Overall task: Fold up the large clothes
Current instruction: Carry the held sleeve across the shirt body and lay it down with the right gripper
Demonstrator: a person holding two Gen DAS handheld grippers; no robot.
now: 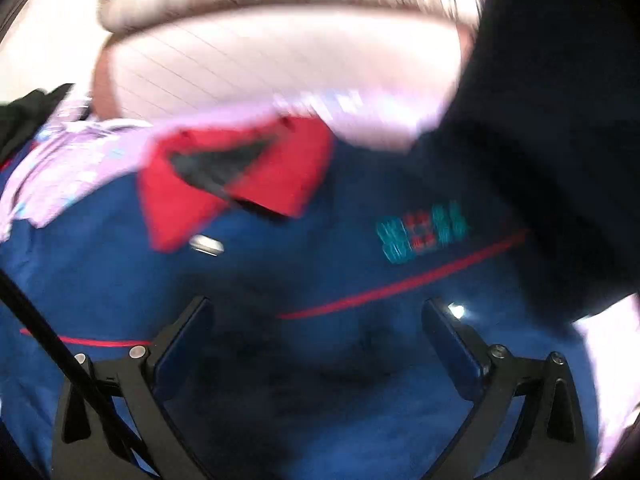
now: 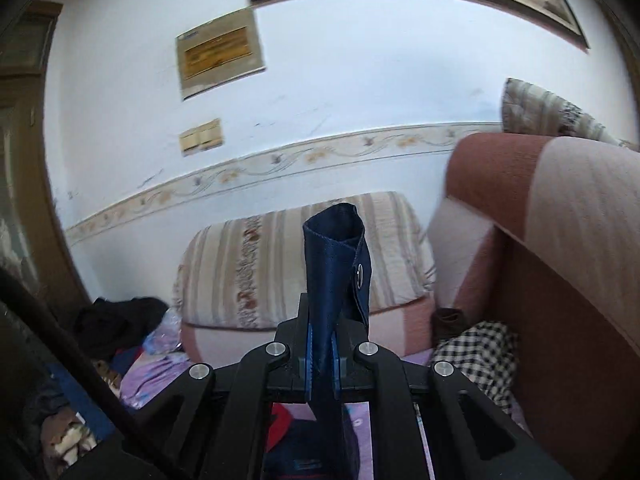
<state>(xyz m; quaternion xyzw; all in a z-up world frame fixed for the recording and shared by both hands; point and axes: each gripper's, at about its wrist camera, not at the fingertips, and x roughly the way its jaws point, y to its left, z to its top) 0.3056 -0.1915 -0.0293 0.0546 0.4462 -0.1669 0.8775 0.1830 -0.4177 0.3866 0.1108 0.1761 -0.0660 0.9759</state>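
**Jacket half lifted, one gripper gripping, one waiting**

The sofa [image 2: 560, 208], striped in pink and brown, fills the far side of the room, with a striped cushion [image 2: 304, 264] against the white wall and a checked cloth [image 2: 476, 356] heaped at its foot. In front of it a lilac patterned sheet [image 1: 68, 160] covers the surface where the work happens.

On that sheet lies the task's garment, a navy jacket [image 1: 280, 264] with a red collar [image 1: 240, 184], a thin red stripe across the chest and a small teal-and-red embroidered badge [image 1: 422, 234]. The left view is blurred by motion, so finer detail is lost.

The left gripper [image 1: 316, 344] hangs just above the jacket's chest with its fingers spread wide and nothing between them. The right gripper [image 2: 322, 354] is clamped on a navy cuff [image 2: 338, 264] with a metal snap [image 2: 359, 273], held up in the air toward the wall.

The risk, as I judge it, is lopsidedness: with only the cuff pinched, the sleeve may drag the body askew or slip from the pads. The left one could also grab several layers at once and bunch the fold.
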